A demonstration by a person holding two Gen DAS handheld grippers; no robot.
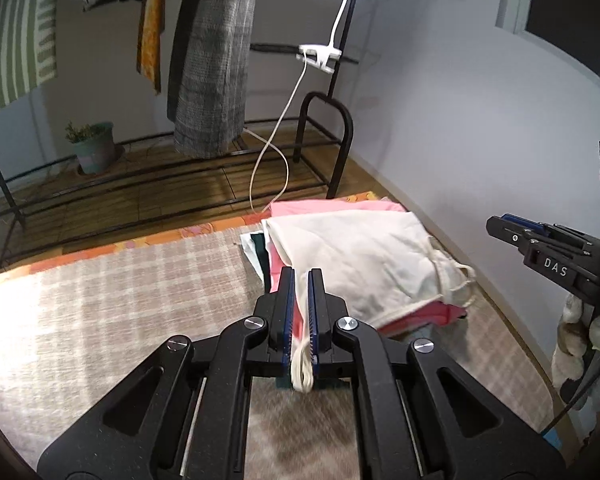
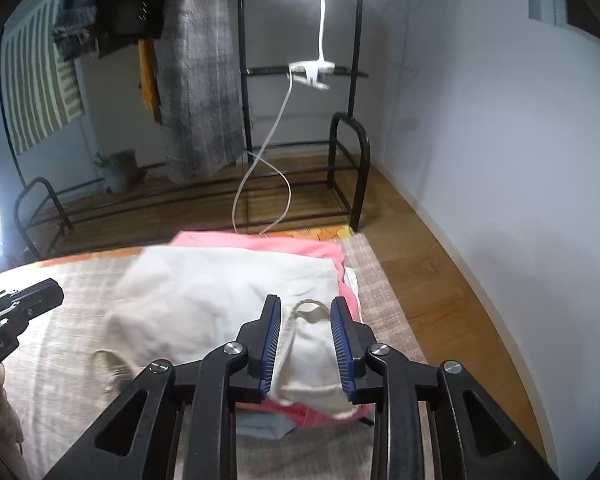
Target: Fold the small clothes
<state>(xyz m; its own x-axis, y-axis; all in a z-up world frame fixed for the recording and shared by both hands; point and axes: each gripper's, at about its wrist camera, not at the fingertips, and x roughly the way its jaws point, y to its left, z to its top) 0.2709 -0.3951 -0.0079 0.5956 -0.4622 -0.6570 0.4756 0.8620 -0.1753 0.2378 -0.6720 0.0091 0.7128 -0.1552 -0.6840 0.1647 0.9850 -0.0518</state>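
A cream strappy top (image 1: pixel 360 256) lies on a stack of folded clothes, with a pink garment (image 1: pixel 296 210) under it, on the plaid cloth. My left gripper (image 1: pixel 300 276) is shut on a cream strap of the top (image 1: pixel 302 372) at the stack's near left corner. My right gripper (image 2: pixel 306 304) is open, its fingers either side of the top's other shoulder and strap (image 2: pixel 308 308). The cream top (image 2: pixel 228 292) fills the middle of the right wrist view. The right gripper also shows in the left wrist view (image 1: pixel 540 240) at the right edge.
A plaid cloth (image 1: pixel 120 300) covers the work surface. Behind it stands a black metal rack (image 1: pixel 324 140) with hanging clothes, a clip lamp with white cable (image 1: pixel 320 54) and a potted plant (image 1: pixel 94 146). The white wall (image 1: pixel 480 120) runs along the right.
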